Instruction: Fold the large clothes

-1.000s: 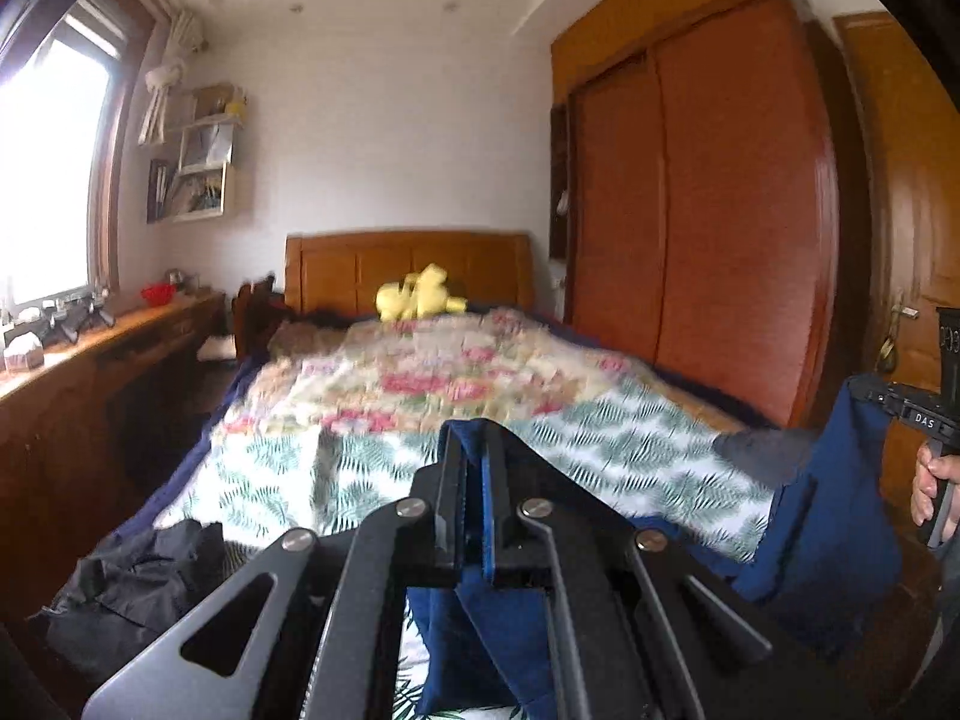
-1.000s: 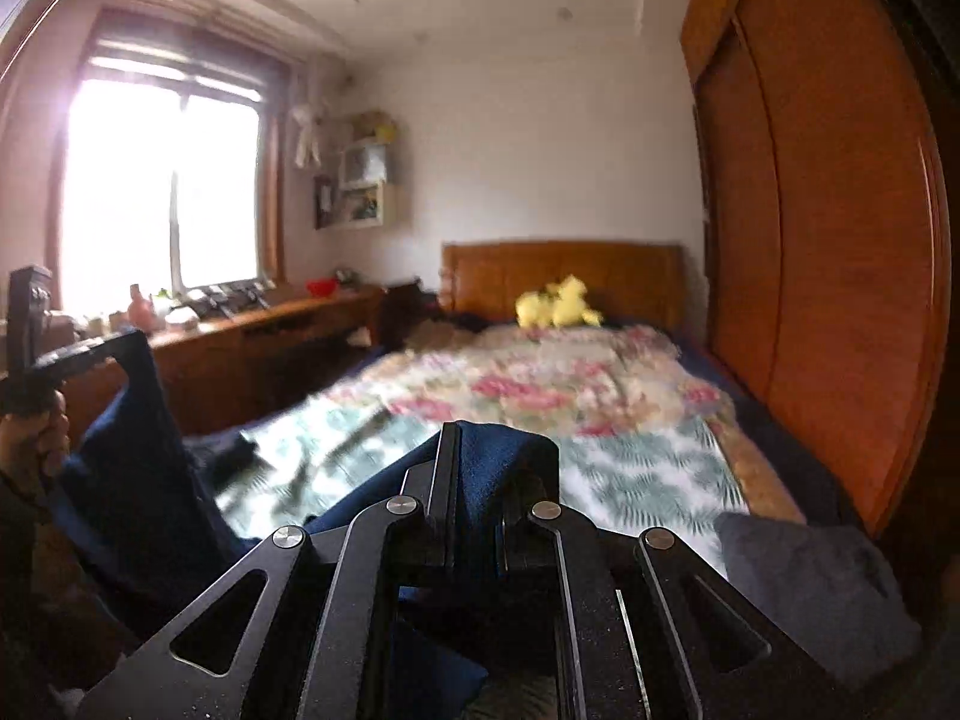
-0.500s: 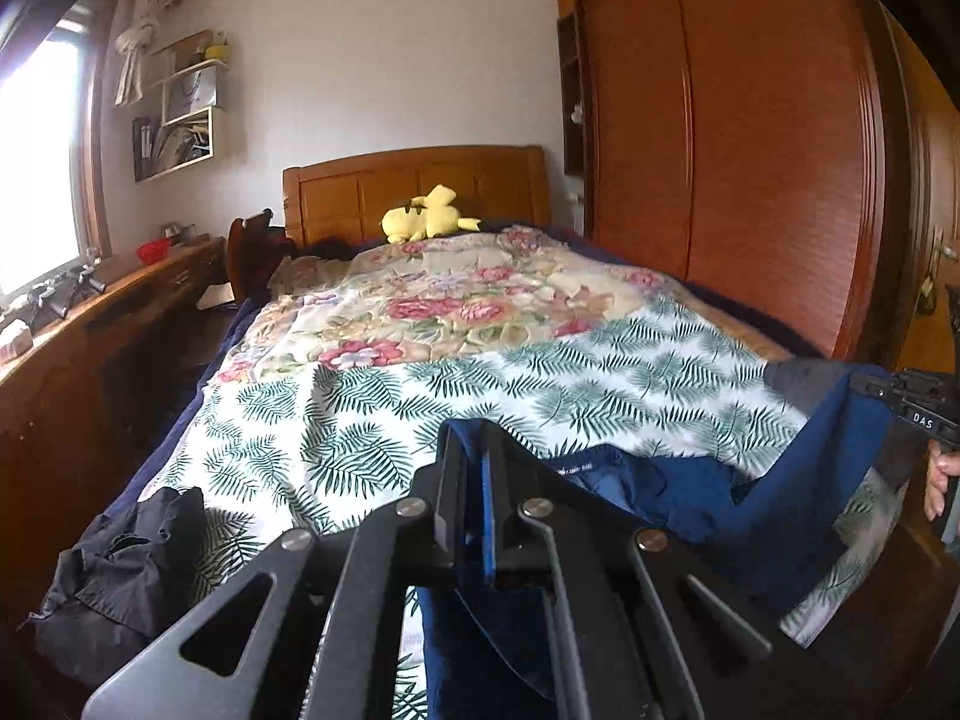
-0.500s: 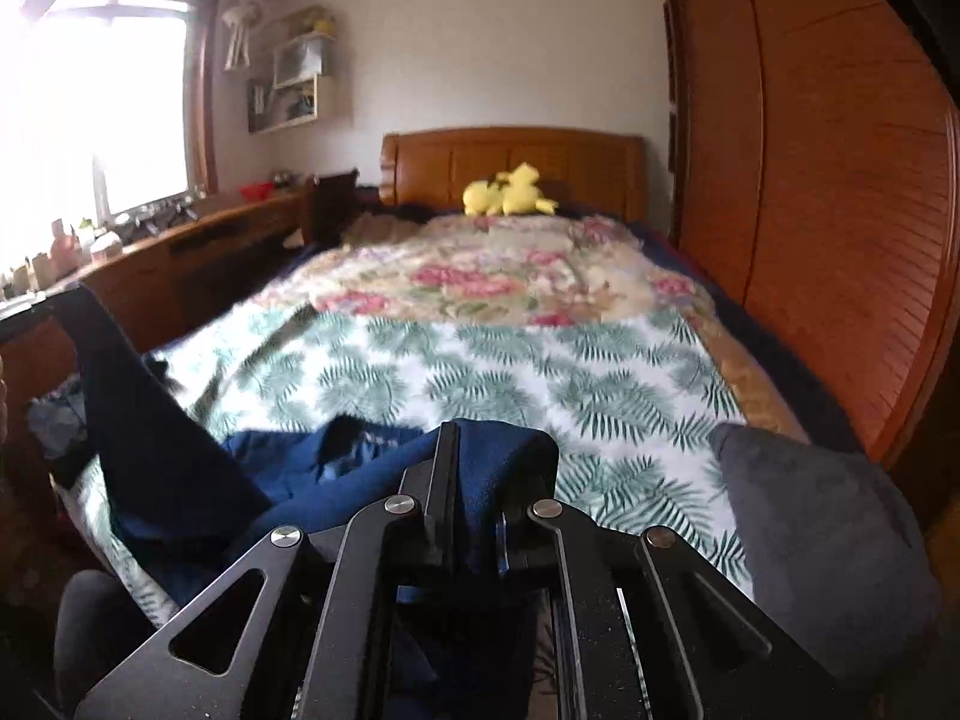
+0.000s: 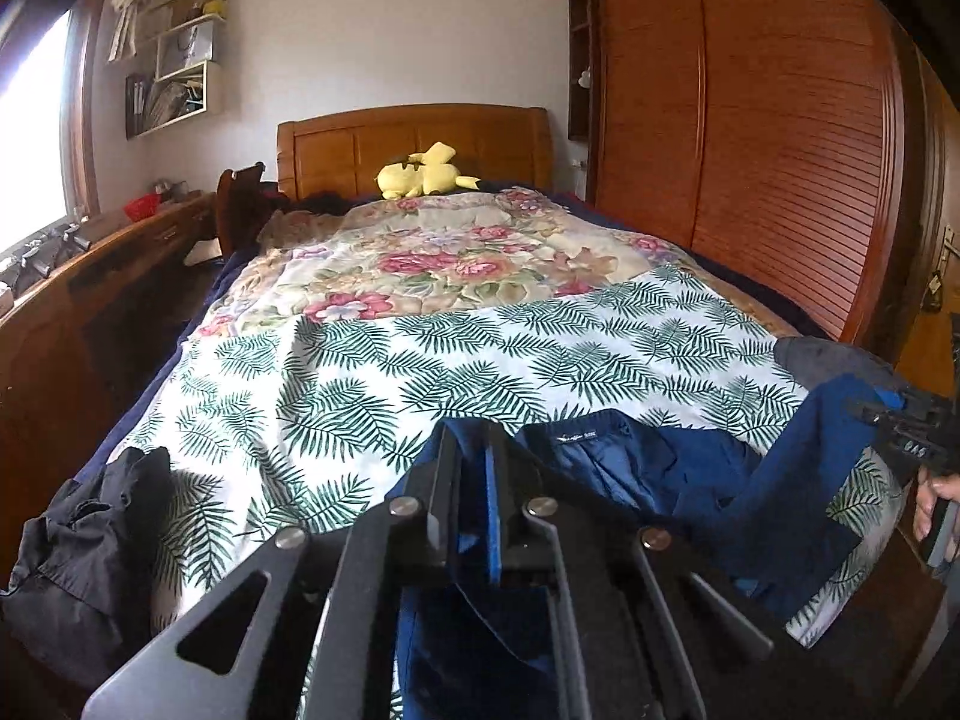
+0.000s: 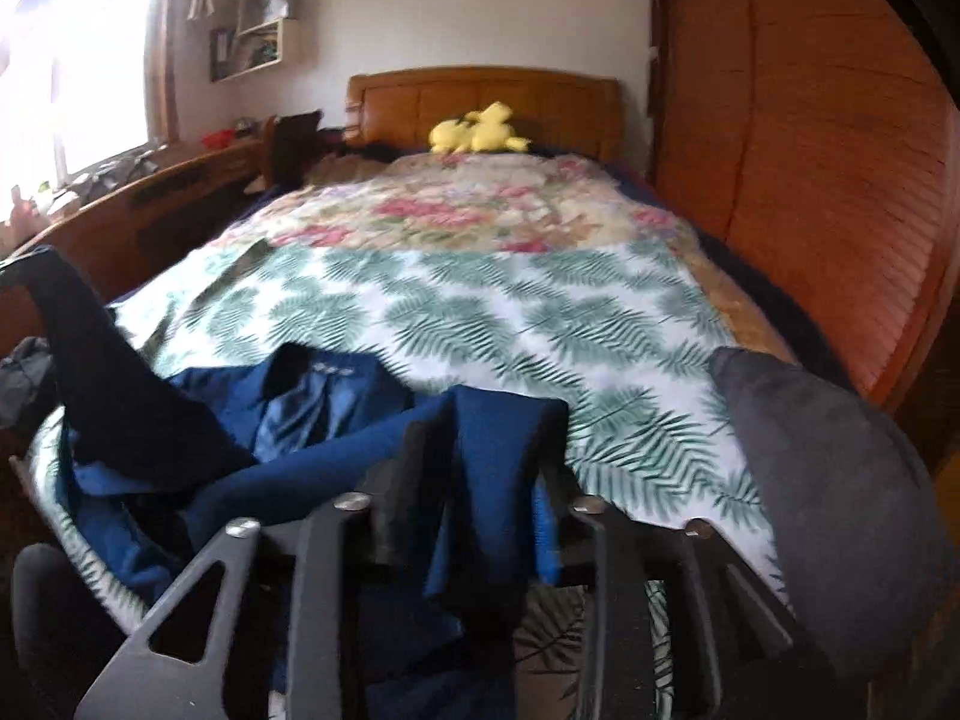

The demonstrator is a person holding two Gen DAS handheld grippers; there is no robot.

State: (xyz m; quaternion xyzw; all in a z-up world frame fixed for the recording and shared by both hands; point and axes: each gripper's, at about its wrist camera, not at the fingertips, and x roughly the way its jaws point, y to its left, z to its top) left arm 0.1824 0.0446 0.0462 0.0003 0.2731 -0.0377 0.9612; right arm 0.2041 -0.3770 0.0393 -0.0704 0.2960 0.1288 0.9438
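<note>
Lowered within the last second from mid-air onto the near edge of the bed (image 5: pixel 420 360): blue garment (image 5: pixel 660 468), left gripper (image 5: pixel 474 450) clamped on it, right gripper (image 6: pixel 480 438) just opening around it, so spread for folding.

Our left gripper (image 5: pixel 489 480) points down and forward, jaws pinched tight on cloth (image 5: pixel 774 480). Our right gripper (image 6: pixel 480 468) tilts down likewise; its jaws have just been opening, cloth loose between them. Our right hand (image 5: pixel 936 498) grasps its handle.
</note>
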